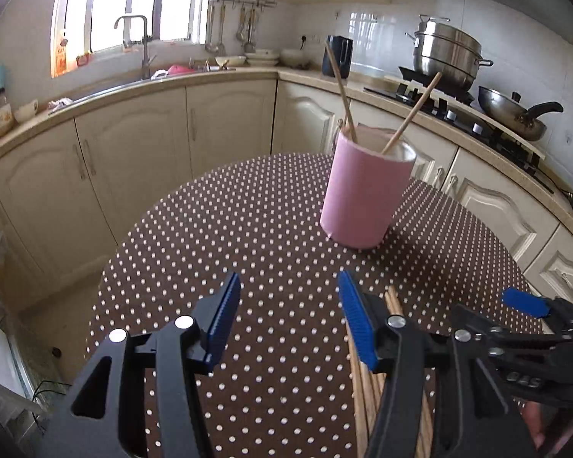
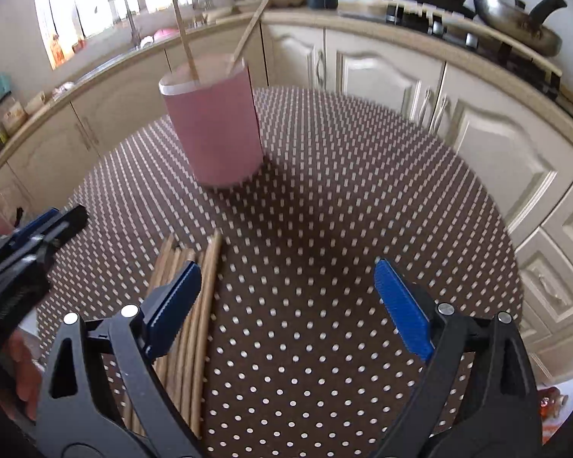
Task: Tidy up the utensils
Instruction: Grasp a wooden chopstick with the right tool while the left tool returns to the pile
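A pink cylindrical holder [image 1: 363,194] stands upright on the brown polka-dot table [image 1: 248,229] with two wooden chopsticks [image 1: 408,114] leaning in it. It also shows in the right wrist view [image 2: 214,129]. A bundle of several wooden chopsticks [image 2: 195,328] lies flat on the table, partly under my right gripper's left finger; in the left wrist view the bundle [image 1: 393,301] lies behind my left gripper's right finger. My left gripper [image 1: 288,320] is open and empty above the table. My right gripper [image 2: 286,305] is open and empty, just right of the bundle.
Cream kitchen cabinets and a counter [image 1: 172,84] curve behind the table. A sink and tap [image 1: 141,38] are at the back left. A stove with a steel pot [image 1: 447,53] and a wok [image 1: 515,114] is at the back right. The table edge drops off at left.
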A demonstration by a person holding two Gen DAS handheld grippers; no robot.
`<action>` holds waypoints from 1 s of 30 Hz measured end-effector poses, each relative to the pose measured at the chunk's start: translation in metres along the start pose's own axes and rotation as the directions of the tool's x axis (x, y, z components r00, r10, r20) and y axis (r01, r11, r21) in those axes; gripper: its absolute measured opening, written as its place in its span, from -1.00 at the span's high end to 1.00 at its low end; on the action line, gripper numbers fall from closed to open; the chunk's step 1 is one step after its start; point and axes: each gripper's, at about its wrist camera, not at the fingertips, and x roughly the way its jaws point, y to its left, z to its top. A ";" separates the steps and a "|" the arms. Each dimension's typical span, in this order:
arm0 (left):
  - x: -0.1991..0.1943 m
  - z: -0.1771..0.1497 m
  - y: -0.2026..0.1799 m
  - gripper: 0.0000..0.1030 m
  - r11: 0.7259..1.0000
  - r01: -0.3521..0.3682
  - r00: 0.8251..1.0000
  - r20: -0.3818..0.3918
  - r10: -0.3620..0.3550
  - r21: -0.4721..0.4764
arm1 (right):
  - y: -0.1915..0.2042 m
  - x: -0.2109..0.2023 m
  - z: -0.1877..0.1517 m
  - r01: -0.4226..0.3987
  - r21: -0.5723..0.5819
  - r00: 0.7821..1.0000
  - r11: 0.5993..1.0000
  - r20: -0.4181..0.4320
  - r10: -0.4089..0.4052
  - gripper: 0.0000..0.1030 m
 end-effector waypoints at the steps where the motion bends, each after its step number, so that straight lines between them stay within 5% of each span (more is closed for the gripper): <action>1: 0.001 -0.002 0.001 -0.04 1.000 -0.007 1.000 -0.004 0.007 0.006 | 0.001 0.003 -0.001 0.000 -0.001 1.000 1.000 -0.010 0.000 -0.76; 14: 0.009 -0.019 0.003 -0.05 0.999 0.021 0.997 -0.070 -0.019 0.026 | 0.016 0.028 -0.017 -0.001 -0.039 0.996 0.999 -0.089 -0.002 -0.76; 30: 0.011 -0.030 -0.003 -0.15 0.999 0.032 0.994 -0.106 -0.028 0.043 | 0.038 0.033 -0.019 0.062 -0.116 0.995 0.991 -0.067 -0.070 -0.77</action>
